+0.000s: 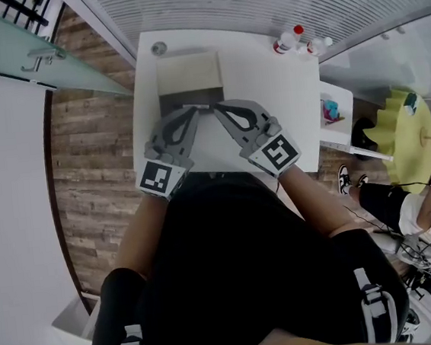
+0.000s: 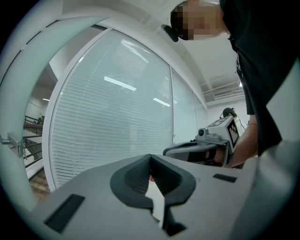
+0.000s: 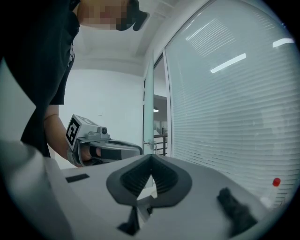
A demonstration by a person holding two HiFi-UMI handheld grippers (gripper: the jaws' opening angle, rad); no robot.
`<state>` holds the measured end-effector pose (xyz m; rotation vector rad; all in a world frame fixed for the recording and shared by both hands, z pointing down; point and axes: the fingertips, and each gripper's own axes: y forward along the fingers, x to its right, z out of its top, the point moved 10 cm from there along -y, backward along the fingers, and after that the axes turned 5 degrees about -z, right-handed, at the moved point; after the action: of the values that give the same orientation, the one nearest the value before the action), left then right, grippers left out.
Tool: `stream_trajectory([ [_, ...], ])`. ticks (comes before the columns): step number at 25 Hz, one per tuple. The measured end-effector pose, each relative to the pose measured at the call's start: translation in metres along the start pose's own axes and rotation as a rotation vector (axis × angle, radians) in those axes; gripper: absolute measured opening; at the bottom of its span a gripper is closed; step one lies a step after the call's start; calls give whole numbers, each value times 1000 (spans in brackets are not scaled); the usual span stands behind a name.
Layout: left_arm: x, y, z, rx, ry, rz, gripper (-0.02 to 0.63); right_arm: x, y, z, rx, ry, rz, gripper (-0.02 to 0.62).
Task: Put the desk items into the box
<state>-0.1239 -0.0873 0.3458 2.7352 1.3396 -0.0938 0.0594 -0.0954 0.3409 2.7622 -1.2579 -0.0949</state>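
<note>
White bench (image 1: 299, 98) beside a slatted glass wall, seen from my remote station. Both pairs of fingers are pressed together. In the left gripper view, the dark ribbed fingers (image 2: 133, 178) meet at their tips with nothing between them. Through the gap below the tips I see only pale bench and a speck of red. In the right gripper view, the fingers (image 3: 136, 180) are likewise closed tip to tip on nothing.

From the head view, the left gripper (image 1: 195, 110) and right gripper (image 1: 217, 106) point away from the person and angle inward, their tips almost touching each other over the middle of the bench. The box (image 1: 187, 73) lies just beyond the tips, tan on top with a darker band toward me. A thin pale strip (image 1: 188, 105) along its near edge sits right at the tips, and I cannot tell whether they touch it.

Each gripper's cube shows a black-and-white square marker. A red-capped bottle (image 1: 289, 40) and a second bottle (image 1: 317, 44) stand at the bench's far right corner, well apart from the box, their labels too small to read. A small grey round object (image 1: 159, 48) sits behind the box.
</note>
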Motion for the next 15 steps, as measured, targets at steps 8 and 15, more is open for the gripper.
stream_trajectory([
  [8, 3, 2, 0, 21, 2, -3, 2, 0, 1, -1, 13, -6, 3, 16],
  [15, 3, 1, -1, 18, 1, 3, 2, 1, 0, -2, 20, 8, -1, 16],
])
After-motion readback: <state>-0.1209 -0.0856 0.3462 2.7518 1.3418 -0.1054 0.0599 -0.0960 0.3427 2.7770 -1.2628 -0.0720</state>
